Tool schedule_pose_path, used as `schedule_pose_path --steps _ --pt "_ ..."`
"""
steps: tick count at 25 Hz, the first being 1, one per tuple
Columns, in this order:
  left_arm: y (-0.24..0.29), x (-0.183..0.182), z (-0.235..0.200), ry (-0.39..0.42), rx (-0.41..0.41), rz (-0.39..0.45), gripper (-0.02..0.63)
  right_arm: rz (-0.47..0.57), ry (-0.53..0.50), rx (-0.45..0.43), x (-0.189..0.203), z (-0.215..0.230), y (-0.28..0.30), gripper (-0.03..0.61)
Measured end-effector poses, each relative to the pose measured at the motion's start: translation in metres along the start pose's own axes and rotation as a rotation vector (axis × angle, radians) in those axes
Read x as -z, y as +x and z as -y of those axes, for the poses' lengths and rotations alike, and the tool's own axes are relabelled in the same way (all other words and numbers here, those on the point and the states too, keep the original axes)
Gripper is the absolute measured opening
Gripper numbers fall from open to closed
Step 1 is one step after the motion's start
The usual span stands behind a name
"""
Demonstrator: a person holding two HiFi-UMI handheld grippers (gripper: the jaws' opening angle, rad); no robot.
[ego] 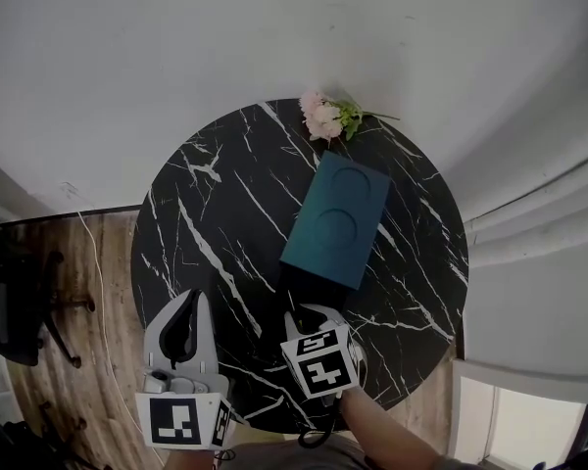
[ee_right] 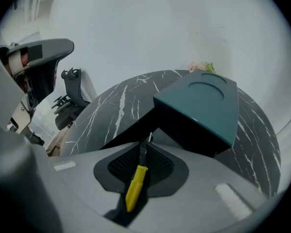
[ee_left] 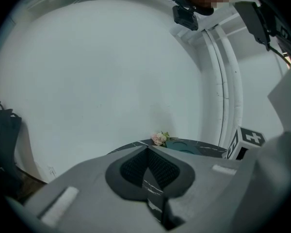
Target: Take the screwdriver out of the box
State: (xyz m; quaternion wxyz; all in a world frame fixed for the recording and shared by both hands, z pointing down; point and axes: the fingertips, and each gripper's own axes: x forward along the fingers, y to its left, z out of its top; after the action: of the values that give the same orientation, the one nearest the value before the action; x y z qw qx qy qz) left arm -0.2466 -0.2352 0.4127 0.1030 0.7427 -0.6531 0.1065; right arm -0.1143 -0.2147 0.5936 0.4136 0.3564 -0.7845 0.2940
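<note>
Closest to me, the right gripper (ee_right: pixel 144 149) has its fingers clenched on the screwdriver (ee_right: pixel 135 183). The yellow handle lies in the seam between them, and the thin shaft points ahead at the dark open end of the box (ee_right: pixel 203 106). The tip sits right at that mouth, and I cannot tell whether it is fully clear of it. The left gripper (ee_left: pixel 148 171) hangs off to the side above the near rim of the desk (ego: pixel 225 213), its fingers pressed together on nothing.

As I see it, the step in hand is the draw-out. Done well, it means pulling straight back along the shaft's own line and keeping the tool level, so the tip does not catch the box's lower lip. The grip sits far forward on the handle, near the shaft, so I would keep the squeeze firm and the pull slow in case the handle pivots in the seam. The box looks light and nothing holds it down, so a snag could drag it along the desk. The left gripper could steady its near corner.

Past the box, flowers (ego: pixel 325 117) lie at the far rim, out of the way.
</note>
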Motion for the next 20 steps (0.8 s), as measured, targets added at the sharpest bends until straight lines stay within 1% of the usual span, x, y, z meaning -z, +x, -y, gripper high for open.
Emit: schedule_pose_path --steps 3,6,7,9,11,14,18,20 --pt "0.0007 -0.0006 0.0005 0.0 0.004 0.003 0.0 -0.016 0.004 0.0 0.0006 0.0003 0.001 0.073" --pt "0.0011 -0.0005 -0.0008 -0.003 0.006 0.002 0.0 -0.028 -0.013 0.013 0.0004 -0.0004 0.0019 0.08" --pt "0.0012 -0.0006 -0.0011 -0.004 0.006 0.001 0.0 -0.034 -0.025 0.023 0.001 -0.0003 0.002 0.073" --pt "0.0011 -0.001 -0.0014 -0.005 0.006 0.002 0.0 -0.044 -0.048 0.043 0.0022 0.0009 0.0024 0.032" --pt "0.0004 -0.0013 -0.0016 -0.004 0.006 0.003 0.0 -0.048 -0.055 0.051 0.0027 0.002 0.003 0.026" --pt "-0.0027 -0.0011 -0.0025 -0.003 0.002 0.004 0.0 -0.032 -0.033 0.048 0.0019 0.0033 0.0011 0.026" --pt "-0.005 -0.0002 -0.0037 -0.006 -0.001 0.006 0.0 0.023 0.012 0.024 -0.0022 0.0026 -0.0015 0.026" --pt "-0.0044 -0.0005 -0.003 -0.01 0.004 0.007 0.0 0.026 0.042 0.01 -0.0012 -0.0002 -0.0023 0.044"
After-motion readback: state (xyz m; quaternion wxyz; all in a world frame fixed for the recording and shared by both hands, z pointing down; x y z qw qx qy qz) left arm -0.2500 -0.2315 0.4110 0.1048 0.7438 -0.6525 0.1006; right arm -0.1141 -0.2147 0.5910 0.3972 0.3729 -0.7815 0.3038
